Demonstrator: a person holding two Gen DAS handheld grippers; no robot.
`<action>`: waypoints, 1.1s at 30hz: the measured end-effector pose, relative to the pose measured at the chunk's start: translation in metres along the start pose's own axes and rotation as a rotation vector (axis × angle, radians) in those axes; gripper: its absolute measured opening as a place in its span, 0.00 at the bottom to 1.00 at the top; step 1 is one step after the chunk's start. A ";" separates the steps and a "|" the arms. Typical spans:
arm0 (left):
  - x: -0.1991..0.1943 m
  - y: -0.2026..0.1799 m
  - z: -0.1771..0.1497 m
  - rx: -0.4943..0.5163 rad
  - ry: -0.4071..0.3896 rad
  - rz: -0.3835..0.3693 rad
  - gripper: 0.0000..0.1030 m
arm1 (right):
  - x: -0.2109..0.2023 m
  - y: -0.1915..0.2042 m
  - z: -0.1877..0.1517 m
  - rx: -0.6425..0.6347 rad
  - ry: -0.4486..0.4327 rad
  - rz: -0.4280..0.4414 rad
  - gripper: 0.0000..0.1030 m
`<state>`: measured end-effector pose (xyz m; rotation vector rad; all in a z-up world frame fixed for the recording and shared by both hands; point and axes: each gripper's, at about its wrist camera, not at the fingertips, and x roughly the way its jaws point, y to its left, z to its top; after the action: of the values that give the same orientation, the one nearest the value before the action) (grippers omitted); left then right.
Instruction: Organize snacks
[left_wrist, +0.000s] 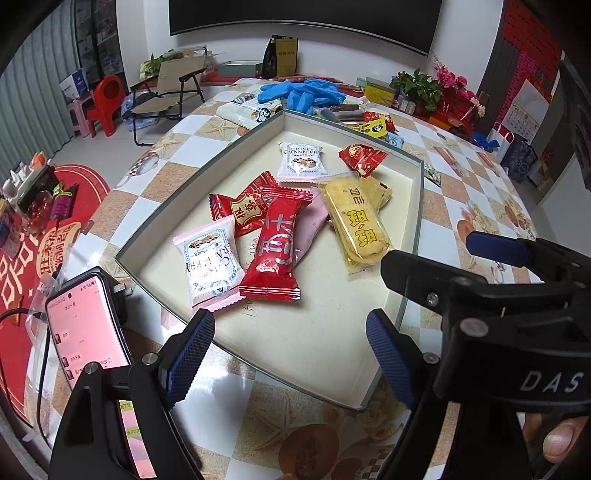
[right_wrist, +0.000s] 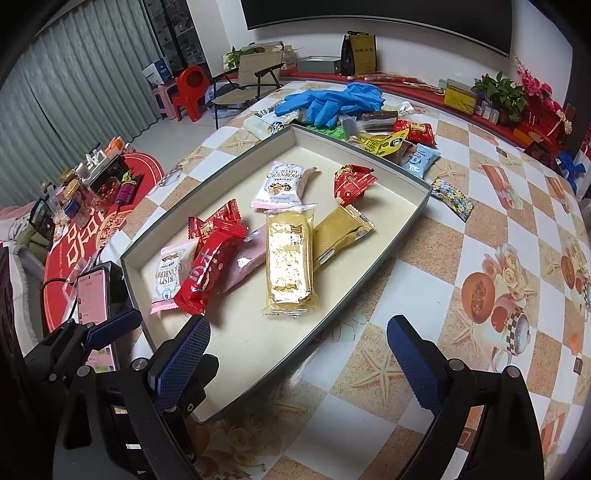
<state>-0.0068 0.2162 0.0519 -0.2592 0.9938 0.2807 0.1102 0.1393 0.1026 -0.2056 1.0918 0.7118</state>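
Observation:
A shallow cream box tray (left_wrist: 317, 332) (right_wrist: 258, 354) lies on the checkered table and holds several wrapped snacks. Among them are a big red packet (left_wrist: 275, 245) (right_wrist: 207, 264), two white cranberry packets (left_wrist: 212, 258) (left_wrist: 301, 158), a yellow cake packet (left_wrist: 360, 225) (right_wrist: 290, 258) and a small red packet (left_wrist: 360, 157) (right_wrist: 351, 182). My left gripper (left_wrist: 291, 354) hovers open over the tray's near corner, nothing between its blue pads. My right gripper (right_wrist: 299, 358) is open too, straddling the tray's near right rim, empty. It also shows in the left wrist view (left_wrist: 443, 258).
More loose snacks (right_wrist: 399, 138) and blue gloves (right_wrist: 332, 99) lie beyond the tray's far edge. A patterned candy (right_wrist: 452, 197) lies right of the tray. A phone (left_wrist: 88, 332) with a lit screen stands at the left table edge. A chair and stools stand on the floor behind.

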 end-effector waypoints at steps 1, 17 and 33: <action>0.000 0.000 0.000 0.000 0.000 -0.001 0.84 | 0.000 0.000 0.000 0.000 0.000 -0.001 0.95; -0.003 -0.007 -0.006 0.022 0.007 0.009 0.84 | -0.003 -0.003 -0.006 0.007 0.002 0.000 0.95; -0.014 -0.058 -0.026 0.125 -0.018 -0.007 0.84 | -0.030 -0.052 -0.049 0.072 -0.037 -0.049 0.95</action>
<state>-0.0147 0.1520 0.0552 -0.1461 0.9882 0.2135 0.0988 0.0629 0.0962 -0.1561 1.0718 0.6295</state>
